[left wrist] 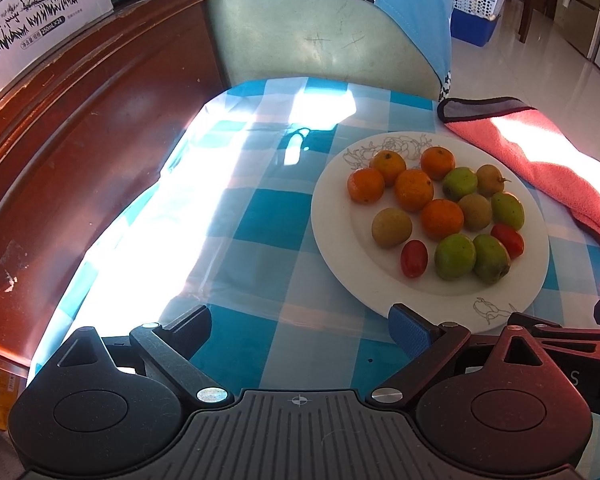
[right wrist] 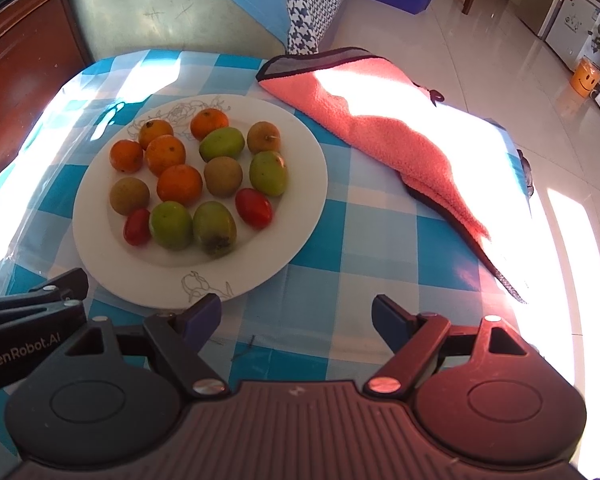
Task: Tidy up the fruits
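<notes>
Both hand-held grippers hang over a small table with jaws spread wide and nothing between them: the left gripper (left wrist: 300, 330), with ribbed blue pads, above bare cloth beside the plate, and the right gripper (right wrist: 296, 318) just off the plate's near rim. A glossy blue-and-white checked tablecloth (right wrist: 364, 240) covers the table, streaked with hard sunlight. On it sits a round white plate (right wrist: 300, 184) with fine line drawings of flowers on its rim, holding all the fruit: five dimpled orange citrus (right wrist: 179, 184), four smooth green fruits (right wrist: 170, 225), three dull brown round ones (right wrist: 223, 176), and two shiny red oval tomatoes (right wrist: 253, 207), lying close together and mostly touching. A fleecy coral-pink towel (right wrist: 380, 128) with dark edging lies crumpled to the plate's right, trailing off the table's edge. "GenRobot.AI" reads in white on the black body of the left gripper as seen from the right wrist. A white carton (left wrist: 40, 8) printed with grazing cows stands on a dark red wooden cabinet (left wrist: 80, 128), its label showing "250mL".
</notes>
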